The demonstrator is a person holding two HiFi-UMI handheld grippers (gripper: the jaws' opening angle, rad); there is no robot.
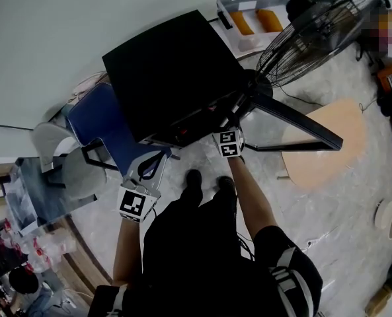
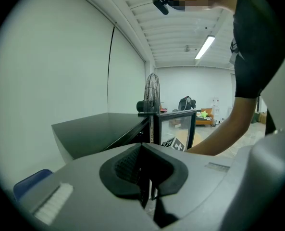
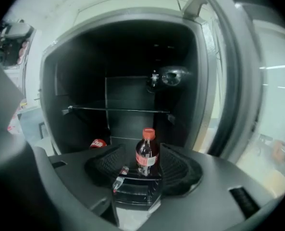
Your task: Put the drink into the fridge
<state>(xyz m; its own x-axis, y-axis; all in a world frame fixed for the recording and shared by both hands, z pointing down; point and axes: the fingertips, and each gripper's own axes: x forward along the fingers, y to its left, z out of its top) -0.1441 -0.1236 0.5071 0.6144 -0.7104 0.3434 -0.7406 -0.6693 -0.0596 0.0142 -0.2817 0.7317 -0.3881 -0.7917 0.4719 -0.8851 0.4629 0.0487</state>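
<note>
The cola bottle, dark with a red cap and red label, stands upright on the floor of the black fridge. My right gripper is open just in front of it, and the pads stand apart from the bottle on both sides. In the head view the right gripper points into the fridge opening, beside the swung-out door. My left gripper looks shut with nothing in it, held low at the left of the fridge, its glass door ahead.
A red-labelled drink lies at the left inside the fridge under a wire shelf. A standing fan is right of the fridge, with a round wooden board on the floor. A blue chair stands at the left.
</note>
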